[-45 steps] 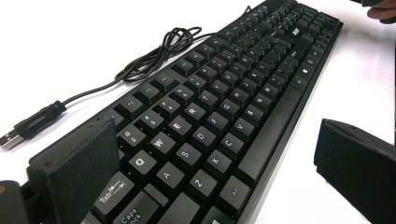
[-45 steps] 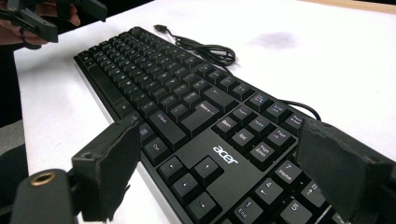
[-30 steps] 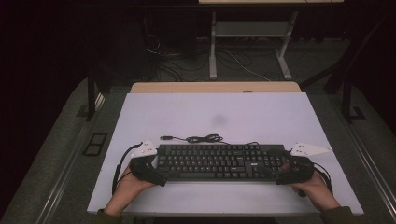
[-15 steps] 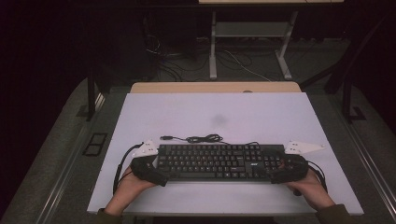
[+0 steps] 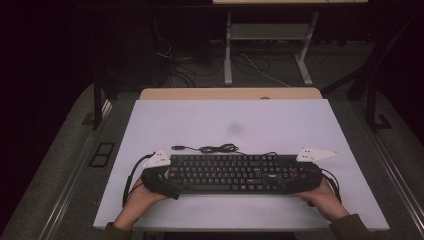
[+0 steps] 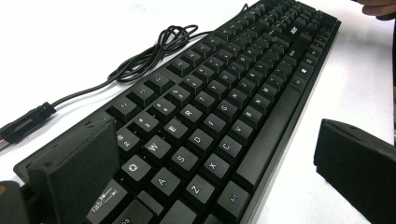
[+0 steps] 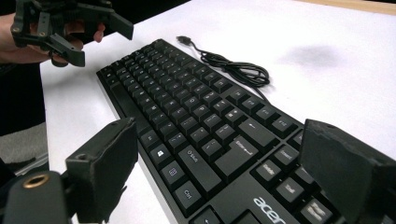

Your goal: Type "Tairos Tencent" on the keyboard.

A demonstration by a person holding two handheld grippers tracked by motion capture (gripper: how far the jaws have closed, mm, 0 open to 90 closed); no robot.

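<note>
A person's left gripper (image 5: 162,176) straddles the Tab end of a black keyboard (image 5: 231,173), jaws spread front and back of its case and not yet pinching. The keyboard lies flat between the two sets of jaws, near the front edge of the white counter (image 5: 280,125). Its cable (image 5: 216,148) sits coiled just beyond the far jaws, plug loose. The right gripper (image 5: 299,179) brackets the opposite end, jaws likewise apart, probably readying a level two-handed lift. The counter is matte, with a faint grey smudge (image 5: 234,129) farther back. Behind it stand a wooden desk edge (image 5: 230,93), metal legs and floor wiring in a dim room.
</note>
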